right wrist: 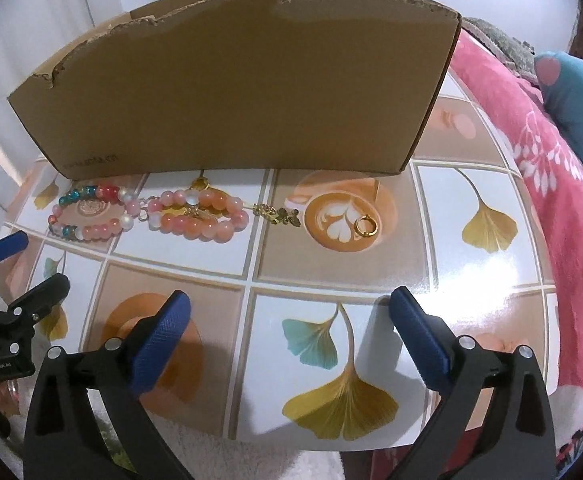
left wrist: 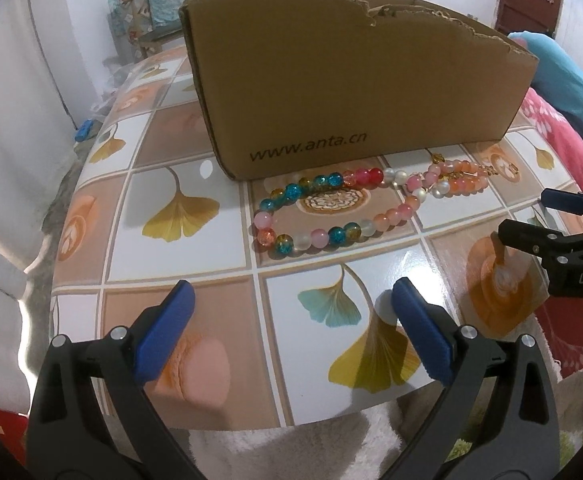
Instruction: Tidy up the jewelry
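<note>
Tools came first in both wrist views: the right tool [right wrist: 289, 336] hung released over the tabletop [right wrist: 471, 280], its blue pads spread wide with nothing between them, and the left tool [left wrist: 291, 332] hung likewise released and empty, just to its left.

Taking the cardboard box [right wrist: 231, 92] as the landmark, all the jewelry lay on the tabletop along the foot of the box's near wall, beyond both tools. The multicoloured bead bracelet [left wrist: 331, 212] lay off the wall's left part, a flattened loop with its long axis running roughly parallel to the wall. Touching its right end lay the orange-pink bead bracelet [right wrist: 199, 218], also stretched along the wall. A gold chain piece with small charms [right wrist: 277, 214] trailed on from that bracelet's right end, pointing away along the wall toward the gold ring [right wrist: 365, 228], which rested apart from it, before the middle-right part of the wall.

Judged from these views, the ring and the chain lay ahead of the right tool, slightly to its right, so that hand seemed nearer to them, while the multicoloured bracelet lay straight ahead of the left tool. Either reach would go forward toward the box. The box's inside was hidden.
</note>
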`<state>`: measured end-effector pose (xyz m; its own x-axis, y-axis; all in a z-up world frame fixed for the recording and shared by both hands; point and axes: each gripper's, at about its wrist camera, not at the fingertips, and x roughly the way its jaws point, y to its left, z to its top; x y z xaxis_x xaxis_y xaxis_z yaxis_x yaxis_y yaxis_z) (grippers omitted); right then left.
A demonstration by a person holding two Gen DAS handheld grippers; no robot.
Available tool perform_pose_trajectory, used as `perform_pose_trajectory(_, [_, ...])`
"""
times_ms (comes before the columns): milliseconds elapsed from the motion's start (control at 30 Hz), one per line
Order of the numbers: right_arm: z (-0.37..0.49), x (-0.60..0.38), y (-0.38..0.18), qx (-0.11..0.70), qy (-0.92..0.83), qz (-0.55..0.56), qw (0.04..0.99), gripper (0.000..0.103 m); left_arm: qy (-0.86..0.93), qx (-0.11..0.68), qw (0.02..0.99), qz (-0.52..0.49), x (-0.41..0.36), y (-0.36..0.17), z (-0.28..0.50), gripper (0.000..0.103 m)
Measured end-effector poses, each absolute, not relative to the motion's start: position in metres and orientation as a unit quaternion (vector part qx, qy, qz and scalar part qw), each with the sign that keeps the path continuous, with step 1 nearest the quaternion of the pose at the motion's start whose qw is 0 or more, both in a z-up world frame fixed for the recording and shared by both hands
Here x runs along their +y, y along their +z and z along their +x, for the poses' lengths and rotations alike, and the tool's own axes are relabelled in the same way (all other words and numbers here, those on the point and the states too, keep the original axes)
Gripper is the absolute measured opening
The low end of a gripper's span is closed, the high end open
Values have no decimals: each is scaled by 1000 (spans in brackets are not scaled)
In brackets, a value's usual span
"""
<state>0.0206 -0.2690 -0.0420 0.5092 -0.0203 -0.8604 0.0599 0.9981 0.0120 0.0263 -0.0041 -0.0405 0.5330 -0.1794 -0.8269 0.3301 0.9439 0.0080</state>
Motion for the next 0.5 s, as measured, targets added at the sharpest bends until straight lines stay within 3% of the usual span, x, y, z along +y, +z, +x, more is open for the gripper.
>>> perform_pose_trajectory(500, [-5,-256,-43,462,-12,14,887,96,-158,464,867,84,-3,-41,30,96])
